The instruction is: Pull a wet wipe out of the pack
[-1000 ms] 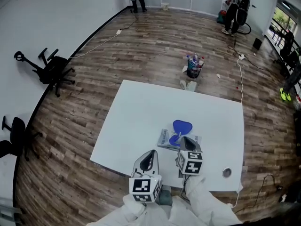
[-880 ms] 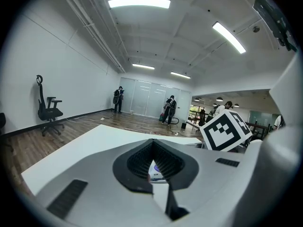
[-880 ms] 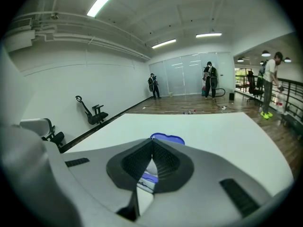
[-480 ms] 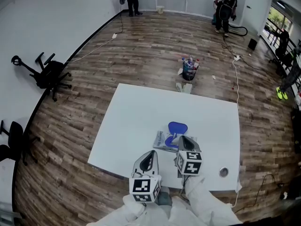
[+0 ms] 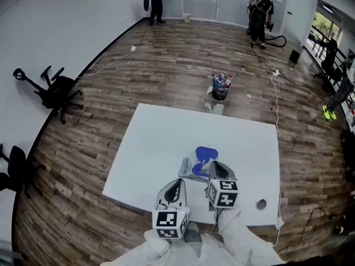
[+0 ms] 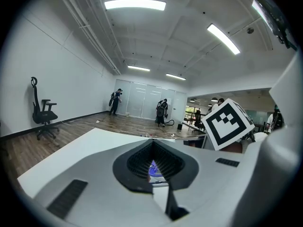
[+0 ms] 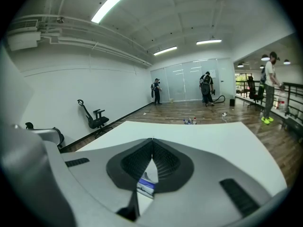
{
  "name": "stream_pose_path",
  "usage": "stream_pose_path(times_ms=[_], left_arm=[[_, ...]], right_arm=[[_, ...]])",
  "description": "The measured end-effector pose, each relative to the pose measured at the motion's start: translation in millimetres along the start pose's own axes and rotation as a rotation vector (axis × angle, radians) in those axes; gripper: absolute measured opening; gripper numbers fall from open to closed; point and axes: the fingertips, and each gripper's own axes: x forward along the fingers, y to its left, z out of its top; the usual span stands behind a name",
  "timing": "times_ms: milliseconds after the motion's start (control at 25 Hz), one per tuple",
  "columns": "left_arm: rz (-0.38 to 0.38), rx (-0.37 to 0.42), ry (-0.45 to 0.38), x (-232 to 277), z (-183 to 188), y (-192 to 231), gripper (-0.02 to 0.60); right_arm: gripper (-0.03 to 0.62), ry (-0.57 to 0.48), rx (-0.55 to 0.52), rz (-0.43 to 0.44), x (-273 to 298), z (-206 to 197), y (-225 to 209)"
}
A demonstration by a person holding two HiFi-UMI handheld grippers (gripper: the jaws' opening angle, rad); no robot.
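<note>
Listing from the nearest item outward, we record two hand-held grippers of grey-white moulded plastic with black ribbed pads, each bearing one cube with black-and-white square markers. The left gripper (image 5: pixel 176 184) is at the table's near edge, its jaws closed tip to tip with nothing pinched between them. The right gripper (image 5: pixel 217 166) is just right of it and a little farther; its jaws are likewise pressed together, and we see no wipe caught in them. Two white sleeves (image 5: pixel 238 243) lie behind the grippers.

One wet wipe pack (image 5: pixel 190 168): a flat, soft-film pouch, white with blue print; it lies on the near half of the table, right of centre, just beyond the right gripper's tip and to its left. One blue lid (image 5: pixel 206 153): rounded, glossy plastic, flipped up open at the pack's far side; whether a wipe protrudes we cannot tell.

One table (image 5: pixel 161 132): white, matt, rectangular top; one small round grey disc (image 5: pixel 260 204) sits by its near right corner.

One wood-plank floor (image 5: pixel 183 60), brown, bearing: two black office chairs (image 5: pixel 58 87) at the left by the white wall; one bucket (image 5: pixel 220 87) holding bottles, beyond the table's far edge; one pale cloth (image 5: pixel 213 108) between bucket and table; two persons (image 5: pixel 258 10) standing at the far wall.
</note>
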Motion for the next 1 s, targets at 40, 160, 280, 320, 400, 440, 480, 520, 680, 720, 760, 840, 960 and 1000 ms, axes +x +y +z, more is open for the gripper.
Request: stream_pose_path(times_ms=[40,160,280,320,400,440,480,520,680,720,760,840,960,1000], left_arm=[[-0.004,0.001,0.000,1,1,-1,0.000],[-0.018,0.006,-0.006,2,4,-7,0.000],[-0.030,0.011,-0.011,2,7,-10,0.000],[-0.033,0.012,-0.012,2,8,-11,0.000],[-0.035,0.014,-0.013,3,8,-12,0.000],[-0.036,0.014,-0.014,3,8,-13,0.000],[-0.038,0.015,-0.014,4,8,-14,0.000],[-0.040,0.015,-0.015,5,8,-15,0.000],[-0.053,0.018,-0.019,8,10,-19,0.000],[-0.056,0.019,-0.020,9,11,-20,0.000],[-0.059,0.020,-0.021,10,12,-21,0.000],[-0.065,0.022,-0.022,11,12,-23,0.000],[-0.075,0.025,-0.020,14,12,-27,0.000],[-0.079,0.025,-0.019,15,12,-28,0.000]], right_arm=[[0.011,-0.002,-0.002,0.000,-1,1,0],[0.011,-0.011,0.002,0.000,-5,6,-2],[0.011,-0.024,0.005,-0.001,-10,11,-2],[0.011,-0.029,0.006,-0.001,-11,13,-2],[0.011,-0.037,0.010,-0.004,-15,14,-4],[0.011,-0.041,0.013,-0.005,-17,15,-6],[0.011,-0.043,0.016,-0.007,-18,15,-7],[0.011,-0.045,0.019,-0.010,-20,15,-8],[0.011,-0.054,0.028,-0.025,-27,16,-13],[0.011,-0.055,0.033,-0.029,-29,15,-15],[0.011,-0.055,0.038,-0.033,-31,15,-16],[0.011,-0.056,0.047,-0.041,-36,13,-20],[0.011,-0.056,0.065,-0.053,-43,8,-26],[0.011,-0.055,0.071,-0.057,-45,7,-28]])
